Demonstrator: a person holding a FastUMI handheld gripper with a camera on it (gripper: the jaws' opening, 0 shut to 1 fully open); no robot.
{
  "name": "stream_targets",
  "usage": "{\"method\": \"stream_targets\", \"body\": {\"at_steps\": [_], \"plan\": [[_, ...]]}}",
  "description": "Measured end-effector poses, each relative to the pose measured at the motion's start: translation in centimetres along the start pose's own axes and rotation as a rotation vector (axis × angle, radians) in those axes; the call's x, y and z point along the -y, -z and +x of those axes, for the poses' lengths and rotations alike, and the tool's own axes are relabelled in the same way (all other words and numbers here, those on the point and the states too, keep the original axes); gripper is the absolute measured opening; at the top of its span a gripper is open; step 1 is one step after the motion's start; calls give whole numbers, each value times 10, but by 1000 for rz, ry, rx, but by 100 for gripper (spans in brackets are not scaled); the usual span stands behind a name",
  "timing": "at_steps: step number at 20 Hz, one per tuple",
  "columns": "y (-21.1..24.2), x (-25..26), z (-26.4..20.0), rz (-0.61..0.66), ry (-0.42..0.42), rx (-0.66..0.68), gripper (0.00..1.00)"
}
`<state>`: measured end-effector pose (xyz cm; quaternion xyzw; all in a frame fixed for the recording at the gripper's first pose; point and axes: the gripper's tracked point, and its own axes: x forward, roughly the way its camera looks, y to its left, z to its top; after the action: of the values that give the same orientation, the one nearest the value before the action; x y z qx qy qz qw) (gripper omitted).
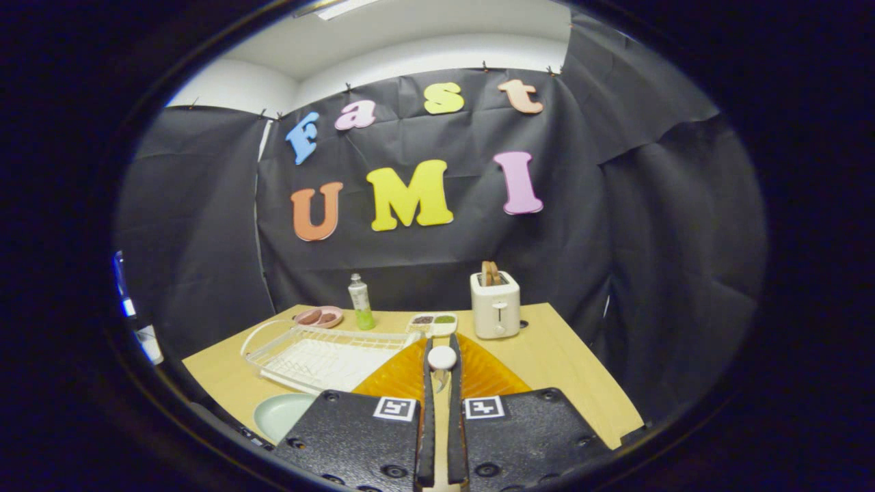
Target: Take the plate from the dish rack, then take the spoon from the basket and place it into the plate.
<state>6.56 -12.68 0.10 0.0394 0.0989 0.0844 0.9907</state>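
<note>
Gripper [443,383]: held above the near part of the counter, pointing toward the toaster.
Fingers [427,410]: brought close together with a narrow gap; both press on the handle of the spoon, which stands upright between them.
Spoon [441,361]: clamped between the fingers, its round white end showing at their tips, in line with the toaster beyond; lifted clear of the counter.
Plate [280,413]: pale green, lying flat on the counter at the near edge, well to the left of the toaster and nearer than the dish rack; partly hidden behind the gripper's left body.
Basket [403,374]: orange and ribbed, directly under the fingers, spreading to both sides of them, nearer than the toaster.
Dish rack [321,355]: white wire rack on a clear tray, left of the toaster and nearer, just beside the basket's left edge.
Counter [567,369]: light wood, bare to the right of the toaster.
Condiment tray [433,321]: small white tray with dark and green fillings, just left of the toaster.
Toaster [495,304]: white, upright, with brown slices in its slots.
Bottle [360,302]: green and white, upright, left of the toaster near the back edge.
Pink dish [319,316]: holds brown pieces, left of the bottle, farthest from the toaster.
</note>
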Motion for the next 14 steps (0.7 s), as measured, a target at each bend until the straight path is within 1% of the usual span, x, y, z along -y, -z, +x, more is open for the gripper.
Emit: {"method": "stream_targets", "body": {"at_steps": [2,6,9,11,14], "plan": [[-9,-36,-17,-24,-59,-3,13],[-1,-101,-31,-56,-175,-37,13],[19,-156,-36,-81,-281,-99,13],[36,-177,-32,-88,-319,-135,13],[69,-205,-22,-87,-371,-227,13]]}}
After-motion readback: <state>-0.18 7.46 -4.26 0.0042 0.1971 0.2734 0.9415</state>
